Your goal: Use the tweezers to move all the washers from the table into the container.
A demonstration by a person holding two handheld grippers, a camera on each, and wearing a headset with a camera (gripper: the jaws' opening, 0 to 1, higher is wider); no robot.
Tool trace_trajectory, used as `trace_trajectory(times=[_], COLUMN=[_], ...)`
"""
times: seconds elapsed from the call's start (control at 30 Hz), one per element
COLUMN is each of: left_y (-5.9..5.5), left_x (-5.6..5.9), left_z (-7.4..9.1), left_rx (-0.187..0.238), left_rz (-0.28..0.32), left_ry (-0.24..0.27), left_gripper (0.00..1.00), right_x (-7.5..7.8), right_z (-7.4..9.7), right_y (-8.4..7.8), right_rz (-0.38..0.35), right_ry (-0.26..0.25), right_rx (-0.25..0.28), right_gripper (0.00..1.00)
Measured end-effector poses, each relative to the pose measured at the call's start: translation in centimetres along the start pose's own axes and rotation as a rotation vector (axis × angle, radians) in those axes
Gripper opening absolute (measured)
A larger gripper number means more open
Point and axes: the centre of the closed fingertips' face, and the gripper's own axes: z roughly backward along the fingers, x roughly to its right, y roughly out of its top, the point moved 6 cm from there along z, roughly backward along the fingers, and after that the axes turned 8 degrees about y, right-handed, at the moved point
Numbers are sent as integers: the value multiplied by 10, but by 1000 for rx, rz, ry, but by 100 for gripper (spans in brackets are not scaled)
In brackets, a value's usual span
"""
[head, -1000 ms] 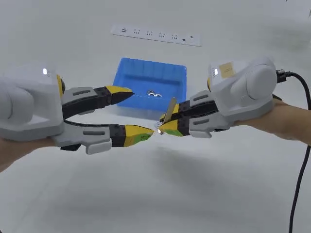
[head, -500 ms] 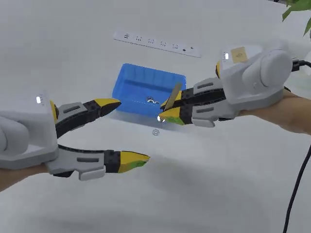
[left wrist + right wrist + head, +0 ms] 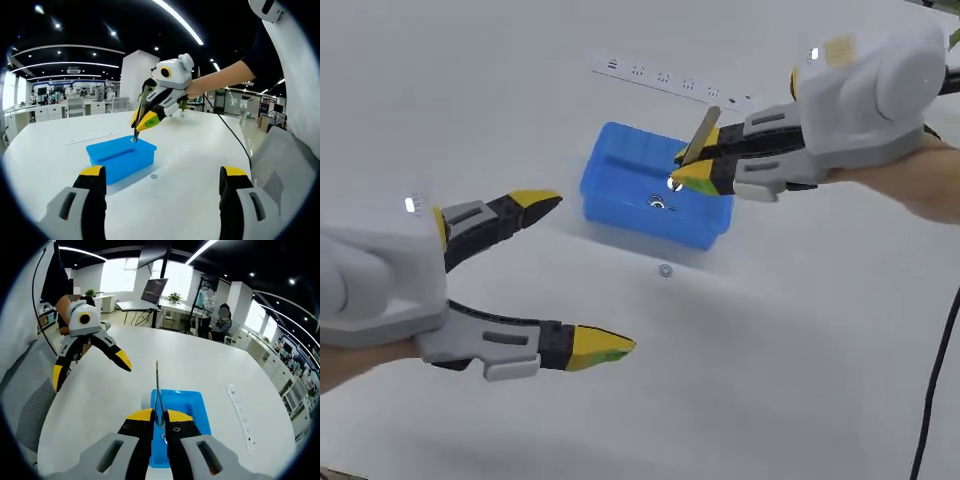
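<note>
Tweezers (image 3: 701,133) sit clamped in the right gripper (image 3: 692,178), tips over the blue container (image 3: 615,190), apparently pinching a washer (image 3: 673,185). A second washer (image 3: 665,271) lies on the table (image 3: 770,360) at the container's six o'clock. The left gripper (image 3: 586,272) gapes wide at eight o'clock.

No legible txt on my feed. Tan sticker (image 3: 839,49) on top of the right gripper (image 3: 678,180) has print too small for me to read. Power strip (image 3: 670,80) shows small marks by its sockets, can't make them out. Screen (image 3: 153,290) in the bkgd of the right gripper view shows lines, too blurred to read.
</note>
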Motion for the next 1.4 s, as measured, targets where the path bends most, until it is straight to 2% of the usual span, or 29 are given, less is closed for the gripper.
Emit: trace_trajectory(times=[0.13,0.17,0.27,0.5,0.63,0.8,1.03,1.1,1.13,1.2,1.3,1.4], left_y=[-4,-7,-9,-12,-17,-17,-16,-14,-13,-14,-12,-6], left_x=[2,2,2,-4,-10,-10,-11,-10,-11,-11,-14,-23], left_z=[3,3,3,4,7,11,14,14,14,13,10,-1], left_rx=[-23,-45,-50,-62,-75,-75,-70,-53,-52,-65,-60,-57], left_rz=[-29,-45,-55,-42,-10,-20,-14,26,27,11,6,-11], left_ry=[-11,-12,-11,20,47,55,70,56,61,61,65,69], left_gripper=[99,99,99,99,99,99,99,99,99,99,99,99], right_x=[18,22,30,32,31,30,33,33,33,34,34,32], right_z=[-11,-15,-25,-43,-46,-48,-48,-47,-47,-45,-42,-40], right_y=[-9,-13,-25,-43,-44,-45,-45,-44,-45,-45,-43,-42], right_rz=[-38,-38,-63,-90,-85,-77,-93,-91,-91,-96,-106,-102], right_ry=[-10,-9,0,21,32,40,19,15,14,7,0,3], right_rx=[8,-2,-22,-55,-67,-74,-75,-76,-78,-73,-65,-67], right_gripper=[9,9,9,9,9,9,10,10,10,10,9,8])
